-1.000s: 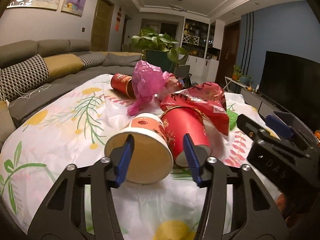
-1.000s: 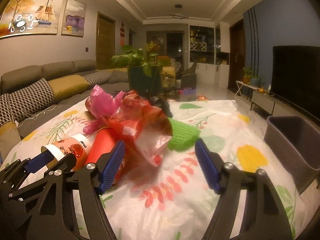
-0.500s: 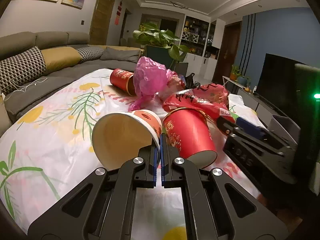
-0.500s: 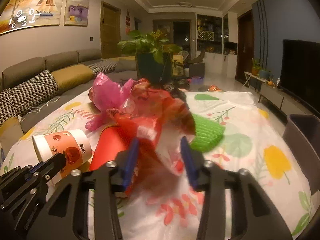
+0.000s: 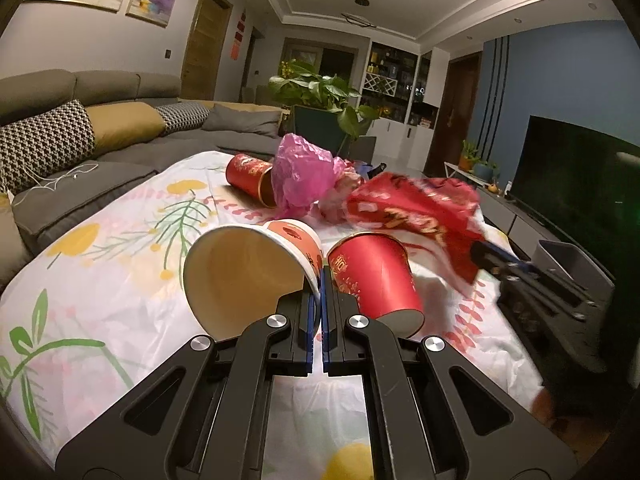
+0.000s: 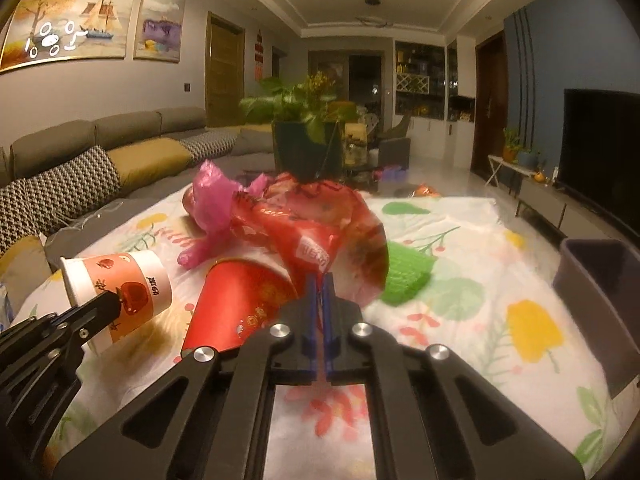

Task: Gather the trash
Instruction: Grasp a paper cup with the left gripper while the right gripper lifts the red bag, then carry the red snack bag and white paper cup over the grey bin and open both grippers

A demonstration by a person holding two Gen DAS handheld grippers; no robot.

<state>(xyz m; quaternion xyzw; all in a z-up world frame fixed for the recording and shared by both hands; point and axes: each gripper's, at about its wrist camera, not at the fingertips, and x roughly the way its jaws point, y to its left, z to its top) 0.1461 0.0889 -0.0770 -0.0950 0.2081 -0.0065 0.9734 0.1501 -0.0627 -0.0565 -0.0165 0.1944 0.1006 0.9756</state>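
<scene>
My left gripper [image 5: 320, 276] is shut on the rim of a white and orange paper cup [image 5: 240, 272], which tilts with its mouth toward the camera. In the right wrist view the same cup [image 6: 120, 280] hangs at the left gripper's tip [image 6: 108, 304]. My right gripper [image 6: 319, 280] is shut on a crumpled red plastic wrapper [image 6: 320, 216], which is lifted off the floral cloth. The left wrist view shows that wrapper [image 5: 412, 208] blurred, held by the right gripper [image 5: 492, 256]. A red paper cup [image 5: 376, 276] lies on its side between the two grippers.
A second red cup [image 5: 248, 176] and a pink plastic bag [image 5: 304, 172] lie farther back on the cloth-covered table [image 5: 100, 264]. A green foam net [image 6: 404, 276] lies right of the wrapper. A grey bin [image 6: 600, 280] stands at the table's right edge. A sofa runs along the left.
Both grippers went from open to shut. The left one closed on the paper cup's rim and tipped it up. The right one closed on the red wrapper and raised it.
</scene>
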